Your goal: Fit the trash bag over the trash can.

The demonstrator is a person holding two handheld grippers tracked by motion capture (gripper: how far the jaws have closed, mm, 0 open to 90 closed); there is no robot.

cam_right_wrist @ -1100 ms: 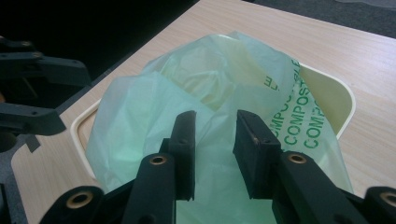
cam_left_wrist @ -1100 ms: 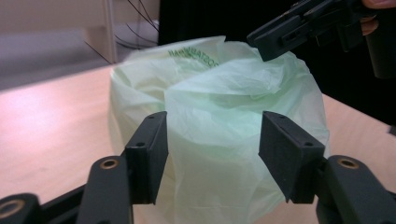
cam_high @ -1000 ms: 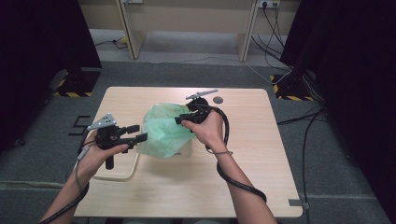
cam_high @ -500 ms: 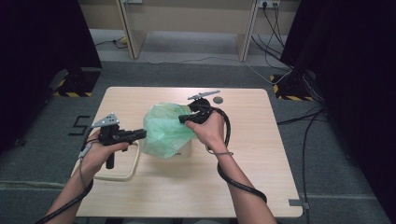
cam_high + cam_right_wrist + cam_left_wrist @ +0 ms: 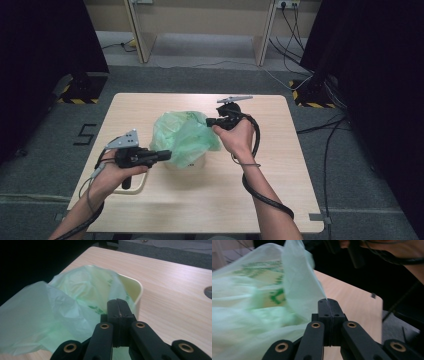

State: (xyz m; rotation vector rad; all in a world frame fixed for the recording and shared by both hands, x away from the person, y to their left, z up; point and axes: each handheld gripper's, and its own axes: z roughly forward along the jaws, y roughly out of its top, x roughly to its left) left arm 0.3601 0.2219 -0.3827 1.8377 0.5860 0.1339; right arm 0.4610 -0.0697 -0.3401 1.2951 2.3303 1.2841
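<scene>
A thin green plastic bag [image 5: 182,136] sits bunched over a cream bin [image 5: 194,163] at the table's middle. My left gripper [image 5: 168,155] is at the bag's near left side, jaws shut, with a fold of bag film [image 5: 299,290] pinched at their tip [image 5: 328,301]. At the bag's far right edge is my right gripper [image 5: 209,121], jaws pressed together on the film. In the right gripper view the bag [image 5: 62,307] spills over the bin's rim [image 5: 137,287] just behind the shut jaws [image 5: 117,302].
A cream ring-shaped frame [image 5: 138,185] lies on the wooden table [image 5: 280,200] under my left hand. A round cable hole [image 5: 208,292] is set in the tabletop beyond the bin. Cables trail from both grippers.
My left gripper has moved right onto the bag's near edge. My right gripper has shifted slightly farther and to the right, and the bag is drawn out between them.
</scene>
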